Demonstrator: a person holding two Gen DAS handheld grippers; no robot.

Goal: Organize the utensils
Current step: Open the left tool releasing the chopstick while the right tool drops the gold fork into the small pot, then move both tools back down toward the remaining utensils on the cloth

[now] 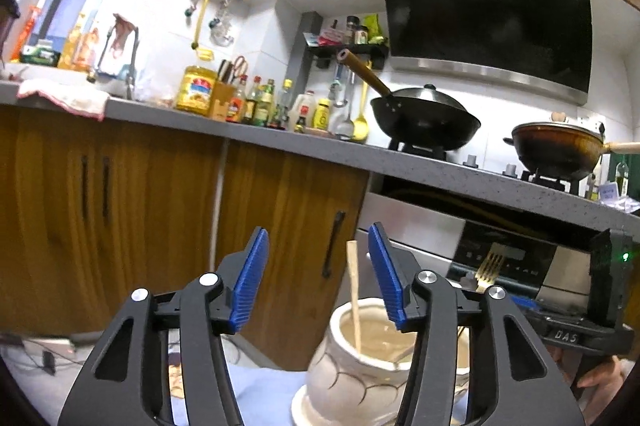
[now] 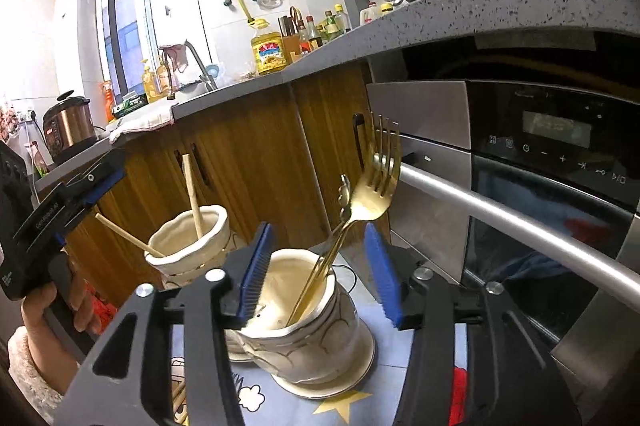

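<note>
Two white ceramic pots stand on a blue printed cloth. In the left wrist view one pot (image 1: 352, 378) holds wooden chopsticks (image 1: 354, 302). My left gripper (image 1: 318, 278) is open and empty above and just left of it. In the right wrist view the near pot (image 2: 304, 330) holds a gold fork (image 2: 374, 193) and a gold spoon handle (image 2: 345, 201). My right gripper (image 2: 320, 270) is open and empty, its blue pads either side of this pot's mouth. The far pot (image 2: 192, 246) holds two chopsticks (image 2: 192, 197). The left gripper's body (image 2: 60, 209) shows at the left.
A saucer (image 2: 360, 374) sits under the near pot. More chopsticks (image 2: 180, 402) lie on the cloth (image 2: 248, 398) at the lower left. An oven (image 2: 540, 185) with a steel handle bar is close on the right. Wooden cabinets (image 1: 160, 226) and a worktop with woks are behind.
</note>
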